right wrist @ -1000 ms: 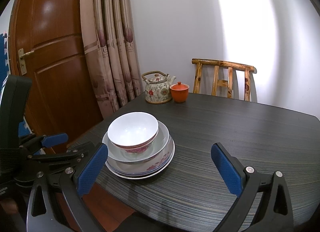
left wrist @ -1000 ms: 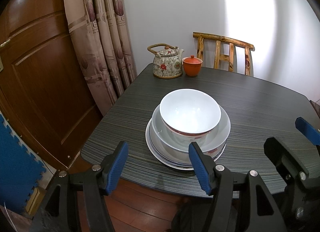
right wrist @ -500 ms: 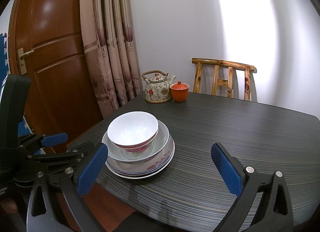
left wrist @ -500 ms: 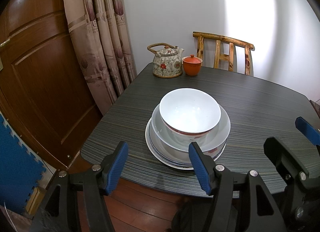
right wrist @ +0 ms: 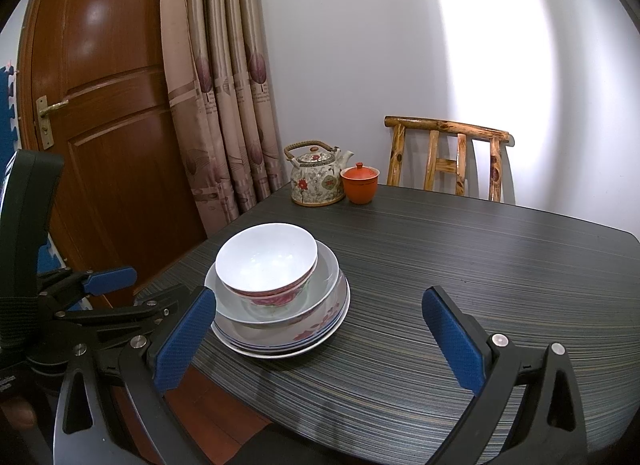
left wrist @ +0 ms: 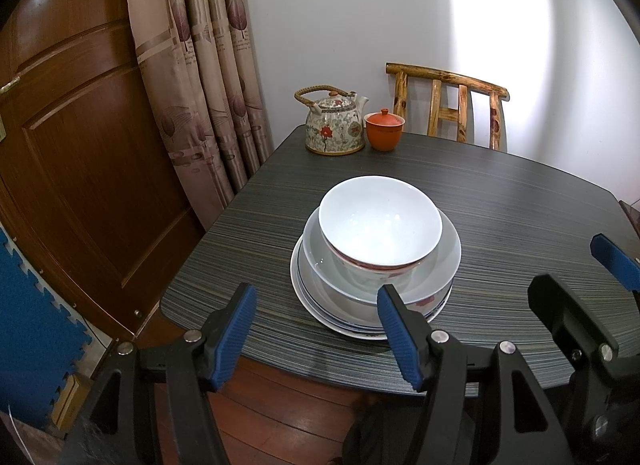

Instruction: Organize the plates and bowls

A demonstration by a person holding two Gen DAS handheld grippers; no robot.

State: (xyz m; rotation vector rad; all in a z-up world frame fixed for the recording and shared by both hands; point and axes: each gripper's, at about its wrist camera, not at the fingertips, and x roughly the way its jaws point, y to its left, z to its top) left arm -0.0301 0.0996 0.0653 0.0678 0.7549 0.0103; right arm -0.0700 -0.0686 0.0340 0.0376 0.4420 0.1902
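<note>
Left gripper (left wrist: 316, 331): jaws wide apart, nothing between the blue pads, held off the near edge of the table (left wrist: 520, 201) and pointing down toward the stacked crockery. Right gripper (right wrist: 320, 339): jaws likewise spread wide and empty, over the near edge of the table, with the stack just past its left finger. Small bowl (left wrist: 380, 227): white inside, red floral band outside, upright, nested in the top of the stack. Wide bowl (left wrist: 448, 261): white, shallow, directly under the small bowl. Plates (left wrist: 316, 305): several, white with floral and blue-line rims, stacked flat beneath both bowls; exact count cannot be told. The whole stack stands near the table's near-left corner, a little in from the edge. Teapot (left wrist: 335, 127): floral ceramic, woven handle, at the far-left corner. Orange lidded cup (left wrist: 384, 131): just beside the teapot, on its right. Wooden chair (left wrist: 448, 105): behind the far edge, against the white wall. Curtain (left wrist: 200, 65) and brown door (left wrist: 80, 145): left of the table.
</note>
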